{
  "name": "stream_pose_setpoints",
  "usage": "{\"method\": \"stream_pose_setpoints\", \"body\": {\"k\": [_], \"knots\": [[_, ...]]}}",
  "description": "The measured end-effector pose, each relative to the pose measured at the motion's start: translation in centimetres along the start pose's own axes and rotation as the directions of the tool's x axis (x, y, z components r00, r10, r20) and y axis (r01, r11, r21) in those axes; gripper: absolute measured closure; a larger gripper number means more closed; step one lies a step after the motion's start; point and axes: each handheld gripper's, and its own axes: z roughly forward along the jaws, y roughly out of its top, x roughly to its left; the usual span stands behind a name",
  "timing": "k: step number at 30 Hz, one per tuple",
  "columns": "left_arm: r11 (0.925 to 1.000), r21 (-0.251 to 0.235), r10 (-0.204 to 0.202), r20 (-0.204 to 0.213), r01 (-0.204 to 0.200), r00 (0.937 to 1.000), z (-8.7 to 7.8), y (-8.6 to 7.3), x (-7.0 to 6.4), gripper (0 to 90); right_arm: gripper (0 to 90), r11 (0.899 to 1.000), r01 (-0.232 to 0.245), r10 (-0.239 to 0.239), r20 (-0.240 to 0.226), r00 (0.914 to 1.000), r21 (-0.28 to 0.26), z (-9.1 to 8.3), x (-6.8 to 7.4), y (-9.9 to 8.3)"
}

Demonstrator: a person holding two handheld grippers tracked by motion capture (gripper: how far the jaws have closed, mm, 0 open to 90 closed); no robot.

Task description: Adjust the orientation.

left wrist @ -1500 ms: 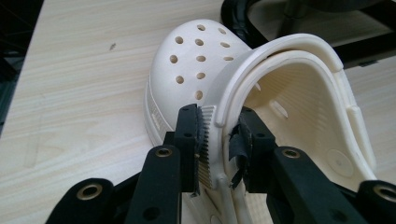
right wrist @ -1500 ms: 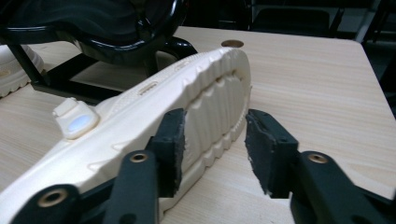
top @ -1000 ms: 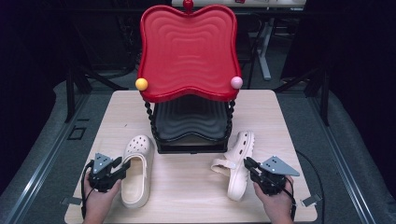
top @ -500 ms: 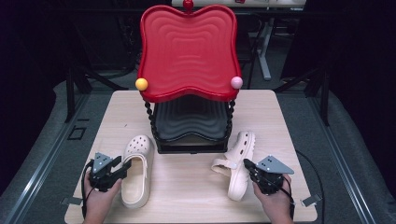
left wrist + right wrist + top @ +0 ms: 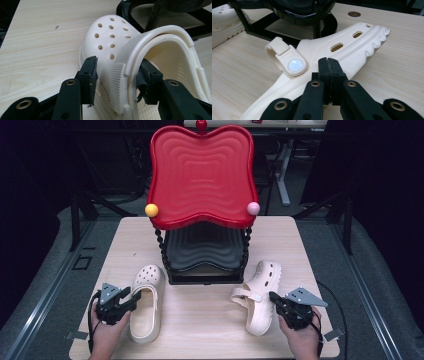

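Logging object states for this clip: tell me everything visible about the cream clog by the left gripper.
The cream foam-like clog with round holes over its toe lies upright on the pale wooden table, toe toward the black lower tray of the red-topped stand. Its heel strap looks folded forward over the opening. The left gripper straddles its side wall, one jaw outside, one inside, not fully pressed.

Lab-like recording space; pale wooden table point(image 5: 300, 245) on grey floor point(image 5: 55, 270), dark surroundings, metal stand legs point(image 5: 282, 175) behind
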Motion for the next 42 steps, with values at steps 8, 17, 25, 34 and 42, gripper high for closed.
{"method": "stream_pose_setpoints", "body": {"k": [8,17,25,34,42], "knots": [[1.0000,-0.008,-0.001,0.001,0.001,1.0000,-0.1,-0.1,0.0,54.7,90.0,0.999,-0.051,0.051,0.052,0.9974,0.005,-0.7,-1.2,-0.4],[1.0000,-0.006,-0.004,0.001,0.004,1.0000,-0.1,-0.2,0.1,54.3,90.0,0.986,-0.165,0.165,0.083,0.9828,0.000,-1.0,-4.1,-1.1],[1.0000,-0.005,-0.001,-0.001,0.001,1.0000,-0.1,-0.2,0.1,54.4,90.0,0.977,-0.212,0.208,0.112,0.9718,0.023,-0.8,-5.8,-1.8],[1.0000,-0.005,0.003,-0.001,-0.003,1.0000,0.1,-0.1,0.0,54.5,90.0,0.955,-0.290,0.284,0.091,0.9545,0.061,0.7,-8.0,-3.3],[1.0000,-0.002,0.005,-0.002,-0.005,1.0000,0.2,-0.2,0.1,54.6,90.0,0.926,-0.363,0.359,0.049,0.9319,0.104,2.2,-9.1,-4.4]]}}
